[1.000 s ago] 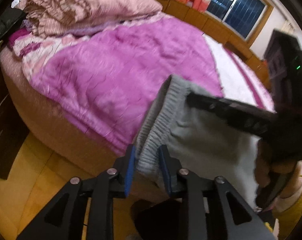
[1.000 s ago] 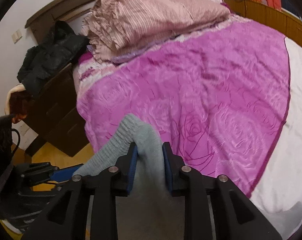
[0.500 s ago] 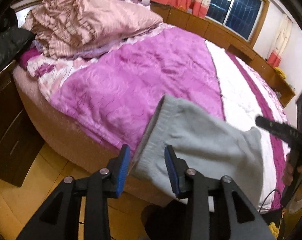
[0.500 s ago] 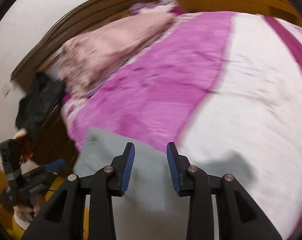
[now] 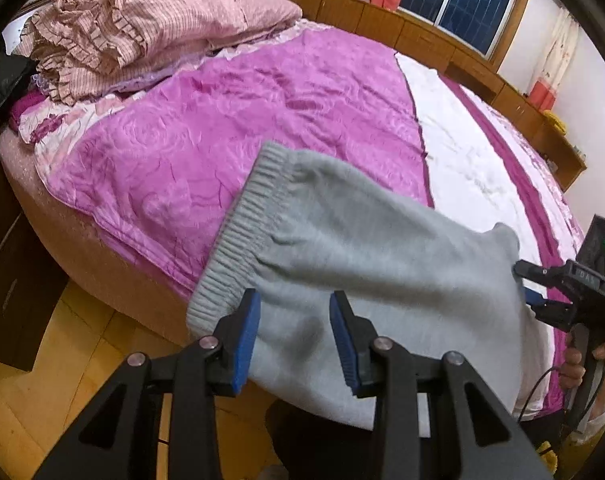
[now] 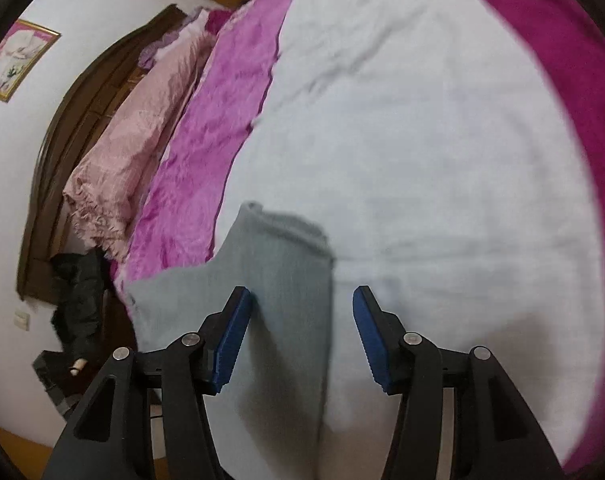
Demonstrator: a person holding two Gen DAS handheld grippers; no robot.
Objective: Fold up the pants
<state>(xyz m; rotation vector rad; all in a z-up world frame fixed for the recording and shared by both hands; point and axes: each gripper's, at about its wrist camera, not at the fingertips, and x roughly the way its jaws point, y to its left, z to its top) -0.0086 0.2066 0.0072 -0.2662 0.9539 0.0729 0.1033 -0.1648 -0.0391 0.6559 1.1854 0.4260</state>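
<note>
Grey pants (image 5: 366, 264) lie flat on the bed (image 5: 230, 128), waistband at ten o'clock. The left claw (image 5: 294, 340) stands spread above them, pinching nothing. The right claw (image 6: 300, 336) is opening over the fabric, pads clear.

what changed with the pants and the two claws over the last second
Both claws let go. A second ago each was pinched on the grey pants; now the pants lie on the bed, and the left claw stands open over the waistband end. The right claw swung across to the white part of the cover, and its jaws are opening. The bedding and the pink pile stayed put.
</note>
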